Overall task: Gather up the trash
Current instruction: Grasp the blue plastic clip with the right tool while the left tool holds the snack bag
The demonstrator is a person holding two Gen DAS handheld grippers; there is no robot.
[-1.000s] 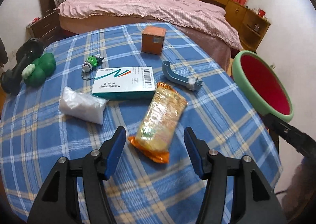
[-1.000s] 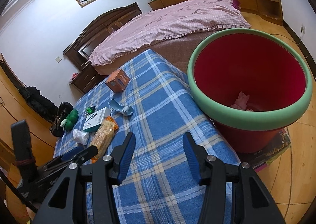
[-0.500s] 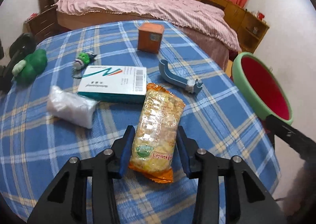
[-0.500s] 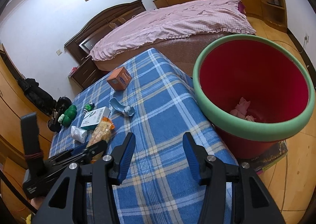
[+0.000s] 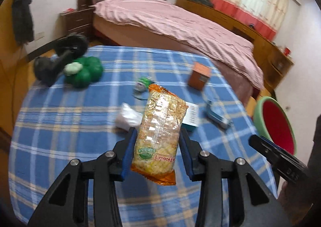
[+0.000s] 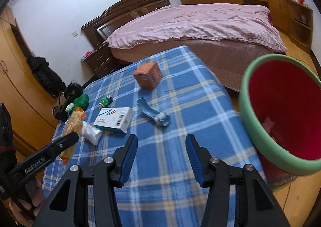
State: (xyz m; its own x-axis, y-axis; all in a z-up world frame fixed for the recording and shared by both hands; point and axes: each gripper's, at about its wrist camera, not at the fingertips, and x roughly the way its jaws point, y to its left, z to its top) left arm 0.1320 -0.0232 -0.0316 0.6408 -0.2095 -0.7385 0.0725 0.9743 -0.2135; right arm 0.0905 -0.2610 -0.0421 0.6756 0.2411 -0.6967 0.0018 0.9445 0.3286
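Snack packet [image 5: 160,126] hides most of the white-and-teal box [image 5: 191,116] and part of the white bag [image 5: 128,117] behind it. Left-wrist view motion-blurred: keychain [image 5: 142,84] beyond the packet unresolved. Packet print too small to read. Right-wrist view: red bin [image 6: 280,114], right of the packet, cut off at frame edge; pink scrap inside unidentifiable.

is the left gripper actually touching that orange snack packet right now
Touching. In the left wrist view the left gripper has both blue pads pressed against the sides of the snack packet, which hangs clear of the tablecloth.
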